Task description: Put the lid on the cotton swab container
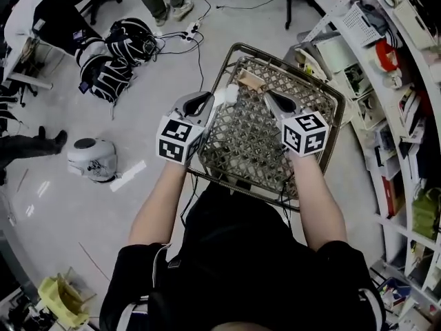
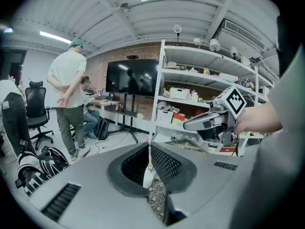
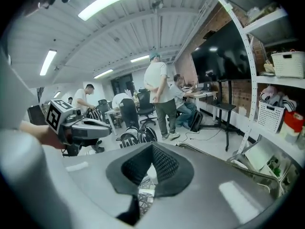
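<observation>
Over a brown woven lattice basket [image 1: 251,143], the left gripper [image 1: 212,97] is clamped on what appears to be the small white lid [image 1: 228,93], which shows in the left gripper view as a thin pale edge pinched between the closed jaws. The right gripper [image 1: 268,96] hangs alongside with its jaws pressed together and nothing visible between them. A tan box-shaped container [image 1: 251,81], probably the cotton swab holder, lies at the basket's far edge, just beyond both tips and between them. To seat the lid cleanly, it likely needs turning flat and squaring over the container's opening before it is lowered. The right gripper could steady the container's side so that it does not slide on the lattice.
</observation>
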`<state>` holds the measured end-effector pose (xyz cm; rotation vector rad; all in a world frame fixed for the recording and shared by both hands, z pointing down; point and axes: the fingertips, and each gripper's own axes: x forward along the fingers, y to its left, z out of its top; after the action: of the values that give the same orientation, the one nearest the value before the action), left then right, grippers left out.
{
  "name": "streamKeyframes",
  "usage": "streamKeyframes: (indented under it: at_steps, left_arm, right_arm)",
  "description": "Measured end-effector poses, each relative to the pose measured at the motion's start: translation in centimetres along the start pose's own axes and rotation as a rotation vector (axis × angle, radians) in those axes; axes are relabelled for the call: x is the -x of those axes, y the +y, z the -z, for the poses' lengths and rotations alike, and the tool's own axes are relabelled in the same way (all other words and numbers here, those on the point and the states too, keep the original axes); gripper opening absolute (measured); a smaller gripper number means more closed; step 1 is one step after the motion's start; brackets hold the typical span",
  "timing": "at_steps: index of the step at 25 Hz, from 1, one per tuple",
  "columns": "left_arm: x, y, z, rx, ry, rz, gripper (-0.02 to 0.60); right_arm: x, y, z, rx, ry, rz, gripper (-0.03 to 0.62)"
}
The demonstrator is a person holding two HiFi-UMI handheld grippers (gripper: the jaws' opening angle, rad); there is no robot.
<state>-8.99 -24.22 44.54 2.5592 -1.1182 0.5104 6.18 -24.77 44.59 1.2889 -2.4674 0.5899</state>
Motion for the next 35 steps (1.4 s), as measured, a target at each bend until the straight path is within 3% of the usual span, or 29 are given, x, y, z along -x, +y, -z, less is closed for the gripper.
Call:
streamKeyframes:
  at_steps: [6, 15, 24, 35]
  left_arm:
    - [1.8, -1.7, -2.9, -0.019, -0.031, -0.012, 0.018]
    - [5.8, -3.7, -7.2, -0.007, -0.081, -0.018, 0.018]
    - [9.4, -5.7, -9.6, -0.039, -0.135, -0.026, 0.018]
    - [10.8, -4.8, -12.4, 0.000, -0.239, -0.092, 0.015]
  right_arm:
    - [5.2, 0.0, -3.4, -0.013, -0.115, -0.007, 0.011]
    - [13.7, -0.4, -7.7, 0.039, -0.271, 0.052, 0.011]
    - [20.7, 0.8, -10.1, 0.046, -0.431, 0.071, 0.009]
    - [22.9, 2.2, -12.6, 0.027, -0.521, 0.009, 0.009]
